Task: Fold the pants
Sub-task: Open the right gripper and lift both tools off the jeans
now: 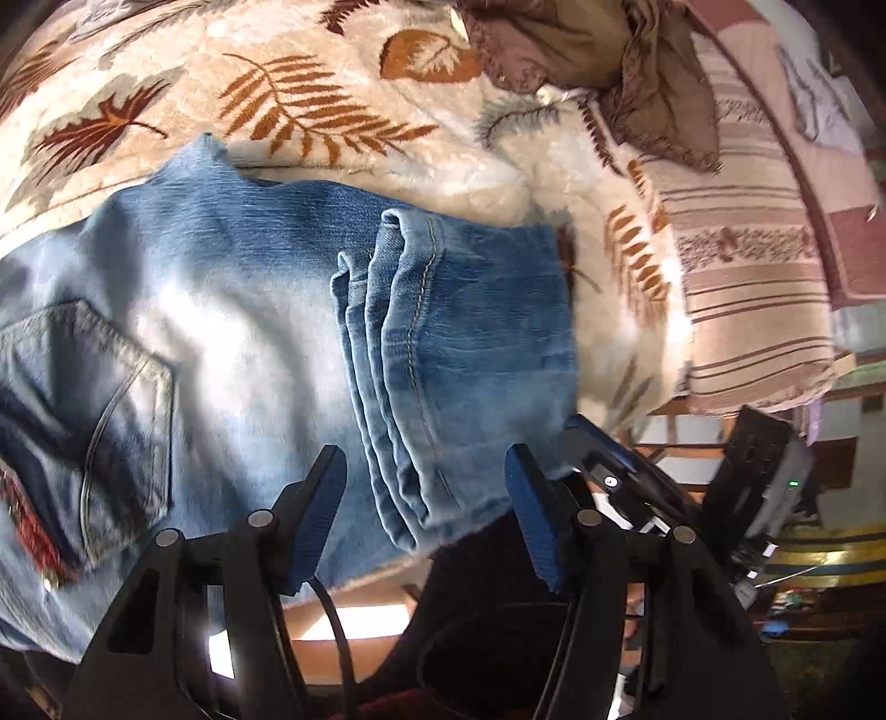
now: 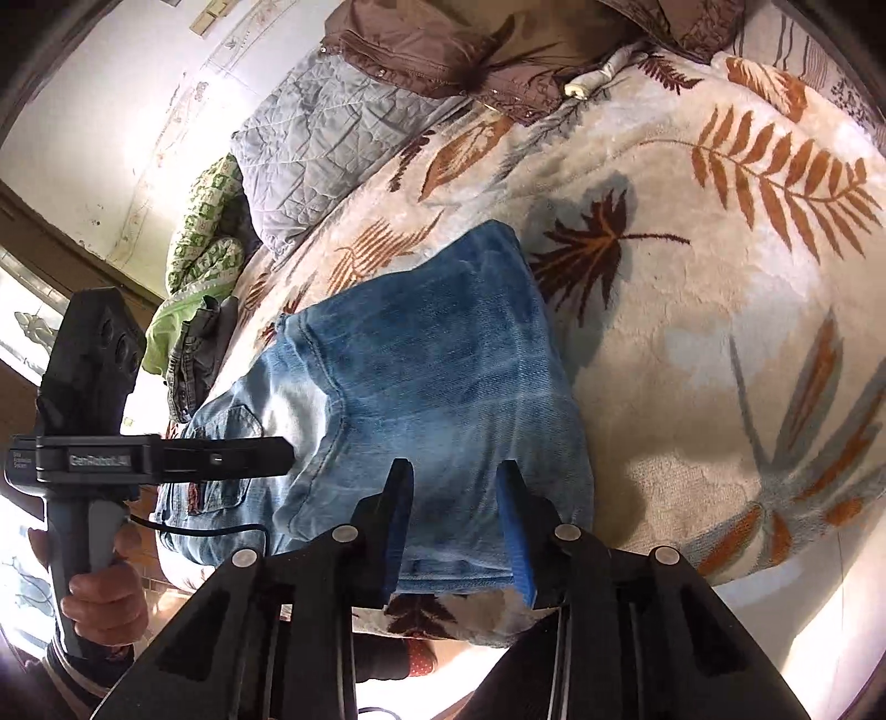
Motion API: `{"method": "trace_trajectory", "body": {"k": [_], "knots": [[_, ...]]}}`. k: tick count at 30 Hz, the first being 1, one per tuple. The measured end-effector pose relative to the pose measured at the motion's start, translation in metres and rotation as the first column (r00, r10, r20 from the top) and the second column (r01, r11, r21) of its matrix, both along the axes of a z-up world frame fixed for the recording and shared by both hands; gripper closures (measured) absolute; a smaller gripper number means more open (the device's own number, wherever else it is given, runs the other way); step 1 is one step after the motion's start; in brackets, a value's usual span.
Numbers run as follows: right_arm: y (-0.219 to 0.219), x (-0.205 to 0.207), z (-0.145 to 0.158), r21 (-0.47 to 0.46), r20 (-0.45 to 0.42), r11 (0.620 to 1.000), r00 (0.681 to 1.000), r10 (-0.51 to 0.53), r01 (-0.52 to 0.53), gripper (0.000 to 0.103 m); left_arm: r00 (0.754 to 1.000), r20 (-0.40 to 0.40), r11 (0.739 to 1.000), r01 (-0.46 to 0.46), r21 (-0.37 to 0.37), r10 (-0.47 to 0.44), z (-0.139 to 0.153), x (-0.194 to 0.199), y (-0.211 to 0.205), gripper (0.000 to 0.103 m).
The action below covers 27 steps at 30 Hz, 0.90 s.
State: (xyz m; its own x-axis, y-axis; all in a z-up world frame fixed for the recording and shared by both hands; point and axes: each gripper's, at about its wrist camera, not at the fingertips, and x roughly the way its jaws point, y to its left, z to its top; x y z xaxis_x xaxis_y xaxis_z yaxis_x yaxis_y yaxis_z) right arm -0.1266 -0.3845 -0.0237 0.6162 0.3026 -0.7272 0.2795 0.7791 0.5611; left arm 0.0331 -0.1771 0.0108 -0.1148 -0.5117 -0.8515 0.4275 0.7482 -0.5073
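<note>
Faded blue jeans (image 1: 232,310) lie folded on a cream blanket with leaf patterns (image 1: 343,72). The leg hems (image 1: 398,332) rest on top of the thigh part, and a back pocket (image 1: 111,399) shows at the left. My left gripper (image 1: 426,471) is open and empty, just above the near edge of the jeans. In the right wrist view the jeans (image 2: 421,376) lie ahead; my right gripper (image 2: 457,487) is open and empty over their near end. The left gripper (image 2: 277,457) shows there at the left, held by a hand.
A brown garment (image 1: 581,50) and a striped pink blanket (image 1: 758,266) lie at the far side of the bed. A grey quilt (image 2: 326,133) and green patterned cloth (image 2: 205,238) lie at the back left. The bed edge (image 2: 775,598) is near me. The right gripper (image 1: 764,471) shows at the right.
</note>
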Motion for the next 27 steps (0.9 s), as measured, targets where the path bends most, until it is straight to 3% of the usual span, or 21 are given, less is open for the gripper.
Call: {"method": "trace_trajectory", "body": {"k": [4,7,10,13,16,20,22,24,27], "knots": [[0.022,-0.001,0.025,-0.068,0.059,0.997,0.997,0.046,-0.042,0.057,0.991,-0.018,0.975,-0.134,-0.178,0.133,0.040,-0.003,0.085,0.040],[0.052,0.012,0.041,-0.132,0.089,0.982,0.986,0.144,-0.131,0.051,0.956,0.049,0.941,-0.275,-0.196,0.289,0.060,-0.008,0.157,0.023],[0.093,0.028,0.046,-0.193,0.089,0.953,0.963,0.253,-0.232,0.044,0.896,0.087,0.891,-0.414,-0.188,0.435,0.064,-0.001,0.219,0.021],[0.130,0.043,0.047,-0.236,0.084,0.921,0.938,0.336,-0.309,0.046,0.861,0.023,0.849,-0.496,-0.182,0.508,0.048,0.007,0.254,0.020],[0.124,0.048,0.049,-0.225,0.098,0.944,0.958,0.269,-0.242,0.046,0.883,0.037,0.871,-0.455,-0.186,0.469,0.043,0.009,0.240,0.020],[0.073,0.051,0.042,-0.213,0.055,0.970,0.989,0.134,-0.119,0.045,0.953,0.038,0.937,-0.288,-0.199,0.301,0.037,0.006,0.169,0.020],[0.046,0.054,0.039,-0.199,0.035,0.976,0.995,0.094,-0.085,0.044,0.978,0.050,0.970,-0.192,-0.149,0.202,0.026,-0.005,0.124,0.020],[0.020,0.057,0.038,-0.190,0.026,0.981,0.998,0.055,-0.049,0.044,0.990,0.100,0.995,-0.090,-0.052,0.095,0.012,-0.020,0.078,0.020],[-0.006,0.067,0.037,-0.151,0.041,0.986,0.997,0.072,-0.065,0.048,0.984,0.178,0.999,0.000,0.045,-0.008,-0.002,-0.035,0.024,0.021]]}}
